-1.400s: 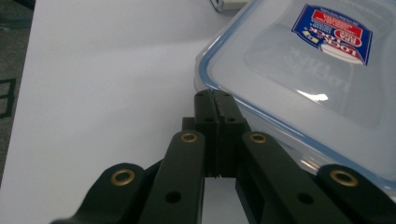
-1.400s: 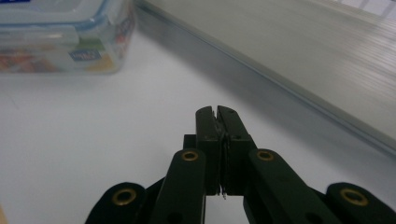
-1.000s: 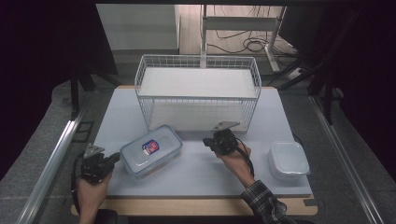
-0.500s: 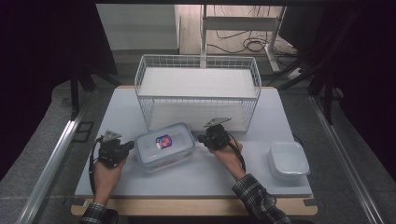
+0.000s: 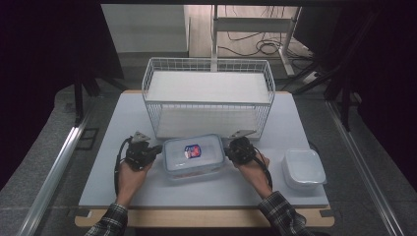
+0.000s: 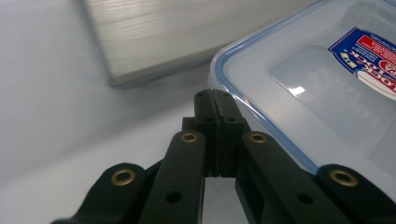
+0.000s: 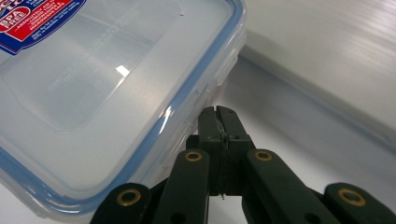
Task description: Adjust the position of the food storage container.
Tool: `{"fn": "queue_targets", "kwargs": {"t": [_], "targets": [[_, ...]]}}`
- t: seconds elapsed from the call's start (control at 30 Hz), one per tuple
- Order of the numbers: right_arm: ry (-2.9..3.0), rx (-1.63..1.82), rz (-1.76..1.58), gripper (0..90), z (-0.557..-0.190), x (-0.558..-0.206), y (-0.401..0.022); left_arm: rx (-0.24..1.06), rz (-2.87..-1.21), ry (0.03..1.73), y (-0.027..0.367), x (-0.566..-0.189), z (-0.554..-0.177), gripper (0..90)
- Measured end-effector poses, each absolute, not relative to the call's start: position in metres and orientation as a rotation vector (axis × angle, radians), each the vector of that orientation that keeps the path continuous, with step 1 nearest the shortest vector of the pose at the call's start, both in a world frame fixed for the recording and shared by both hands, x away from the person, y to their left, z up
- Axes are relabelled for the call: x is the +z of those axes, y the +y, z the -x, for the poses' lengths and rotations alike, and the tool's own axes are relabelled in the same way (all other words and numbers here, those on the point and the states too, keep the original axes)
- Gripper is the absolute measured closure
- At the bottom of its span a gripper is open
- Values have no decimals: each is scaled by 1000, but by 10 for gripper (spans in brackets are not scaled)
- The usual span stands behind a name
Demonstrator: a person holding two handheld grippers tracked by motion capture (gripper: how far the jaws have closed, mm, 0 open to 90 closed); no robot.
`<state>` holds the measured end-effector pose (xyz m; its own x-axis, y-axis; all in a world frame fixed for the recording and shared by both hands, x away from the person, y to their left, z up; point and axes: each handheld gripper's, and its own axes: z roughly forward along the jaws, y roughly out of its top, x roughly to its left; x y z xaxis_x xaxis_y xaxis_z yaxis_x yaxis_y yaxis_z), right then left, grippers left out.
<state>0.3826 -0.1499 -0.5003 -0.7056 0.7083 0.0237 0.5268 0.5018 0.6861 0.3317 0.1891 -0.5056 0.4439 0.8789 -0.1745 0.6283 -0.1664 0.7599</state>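
The sticker (image 5: pixel 192 151) on the lid of the clear lidded container (image 5: pixel 193 156) is red and blue with white print; in my right gripper view I can read "BPA FREE" on the red part (image 7: pixel 28 16), and in my left gripper view the letters "LOCK" show in white on red (image 6: pixel 373 56), the rest being too small or cut off to read; the lid has a blue seal line around its edge. The container lies flat on the pale table mat (image 5: pixel 98 147), just in front of the white wire basket (image 5: pixel 209 96) and between my two hands; a second, empty clear tub (image 5: pixel 304 168) sits well apart at my right. My left gripper (image 5: pixel 153 150) points across the table toward the container's left end, my hand wrapped under it with the forearm coming up from the near edge; its jaws are clenched together with nothing between them, the tips right at the container's rim. My right gripper (image 5: pixel 229 152) mirrors it at the container's right end, hand low on the mat, wrist turned inward; its jaws are likewise pressed together on nothing, the tips close against the side wall below the lid.
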Motion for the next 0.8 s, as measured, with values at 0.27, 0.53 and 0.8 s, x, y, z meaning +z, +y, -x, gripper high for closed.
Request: {"fn": "queue_targets", "kwargs": {"t": [0.27,0.53,0.8], "targets": [[2484,947,-1058,892,-357,-496,-171,363,-1913,1229,171,-504,-329,900],[2477,898,-1050,892,-334,-493,-190,325,-1930,1183,152,-503,-325,900],[2466,903,-1069,864,-325,-493,-209,316,-1961,1140,139,-502,-321,900]]}}
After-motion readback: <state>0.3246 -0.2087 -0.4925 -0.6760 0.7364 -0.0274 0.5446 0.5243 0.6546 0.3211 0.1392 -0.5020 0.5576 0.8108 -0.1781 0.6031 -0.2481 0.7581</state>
